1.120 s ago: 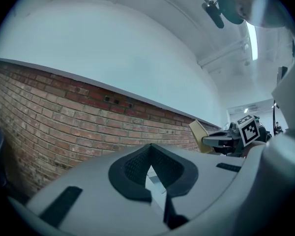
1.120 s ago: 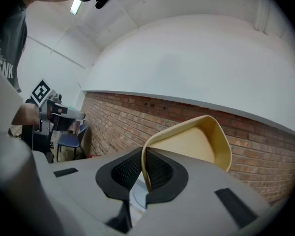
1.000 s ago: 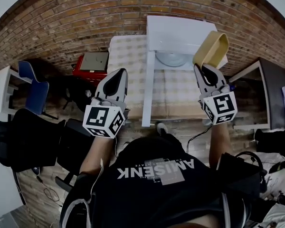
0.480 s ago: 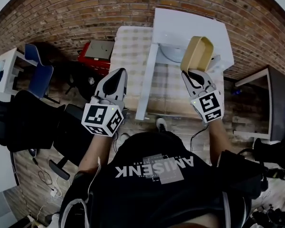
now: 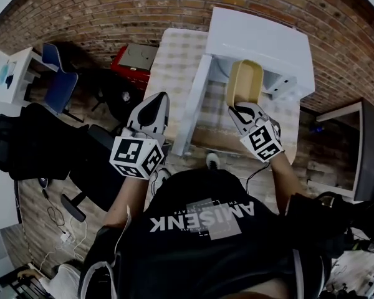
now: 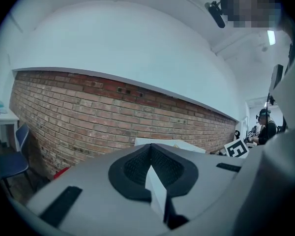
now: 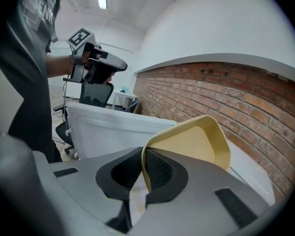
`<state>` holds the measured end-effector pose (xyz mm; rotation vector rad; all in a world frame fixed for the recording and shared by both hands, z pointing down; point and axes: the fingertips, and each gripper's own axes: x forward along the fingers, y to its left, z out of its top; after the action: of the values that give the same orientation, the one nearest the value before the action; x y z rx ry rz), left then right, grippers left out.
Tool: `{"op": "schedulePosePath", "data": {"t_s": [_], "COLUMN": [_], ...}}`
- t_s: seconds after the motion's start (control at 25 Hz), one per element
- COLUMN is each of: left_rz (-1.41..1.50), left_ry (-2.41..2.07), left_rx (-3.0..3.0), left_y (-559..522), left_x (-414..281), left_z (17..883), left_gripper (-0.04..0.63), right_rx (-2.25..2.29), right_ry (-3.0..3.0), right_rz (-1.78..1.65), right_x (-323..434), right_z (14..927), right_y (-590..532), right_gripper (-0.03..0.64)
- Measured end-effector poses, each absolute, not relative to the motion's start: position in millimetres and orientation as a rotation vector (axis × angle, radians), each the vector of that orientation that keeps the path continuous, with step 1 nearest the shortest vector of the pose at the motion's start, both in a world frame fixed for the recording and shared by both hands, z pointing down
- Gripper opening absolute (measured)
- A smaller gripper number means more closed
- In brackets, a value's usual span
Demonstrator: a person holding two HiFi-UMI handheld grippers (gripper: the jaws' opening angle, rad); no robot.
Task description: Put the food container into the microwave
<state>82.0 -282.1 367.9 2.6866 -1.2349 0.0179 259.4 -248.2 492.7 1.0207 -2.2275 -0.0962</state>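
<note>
1. The yellow food container (image 5: 245, 83) is tipped up on its edge, open face showing a plain yellow floor and walls.
2. The right gripper (image 5: 240, 109) has it. In the right gripper view the jaws are clamped on the container's near rim, one pad inside the wall, one outside, and the tub sticks out beyond the fingertips.
3. In the head view the container hangs right at the open front of the white microwave (image 5: 262, 39), overlapping its opening. Whether any of it is inside, I can't tell.
4. The microwave door (image 5: 188, 108) stands swung wide to the left of the container, above the checked tablecloth (image 5: 174, 61).
5. The left gripper (image 5: 154, 101) is well off to the left of the door, jaws pressed together with nothing between them.
6. Writing: the person's dark shirt (image 5: 174, 254) carries "AMISENK", upside down in the head view. Each gripper bears a black-and-white marker cube (image 5: 262, 142).
</note>
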Motion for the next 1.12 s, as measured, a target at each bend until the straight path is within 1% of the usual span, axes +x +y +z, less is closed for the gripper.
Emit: {"op": "schedulePosePath", "data": {"t_s": [0.28,0.56,1.12], "left_rz": [0.036,0.056,0.116], "left_ry": [-1.282,-1.317,-1.392], "left_rx": [2.663,2.627,2.571], "left_y": [-278.4,-280.5,-285.4], "left_x": [91.6,103.9,109.0], "left_z": [377.4,387.9,396.5], "left_gripper": [0.011,0.011,0.011], "right_rx": [0.787,0.598,0.572], "right_ry": [-2.228,-2.238,-2.171], "right_rz": [-0.113,-0.111,-0.061], "right_x": [246.7,240.7,279.7], "right_z": [543.2,573.3,616.1], "right_y": [-236.8,-233.4,-301.8], "right_gripper": [0.046,0.046,0.046]}}
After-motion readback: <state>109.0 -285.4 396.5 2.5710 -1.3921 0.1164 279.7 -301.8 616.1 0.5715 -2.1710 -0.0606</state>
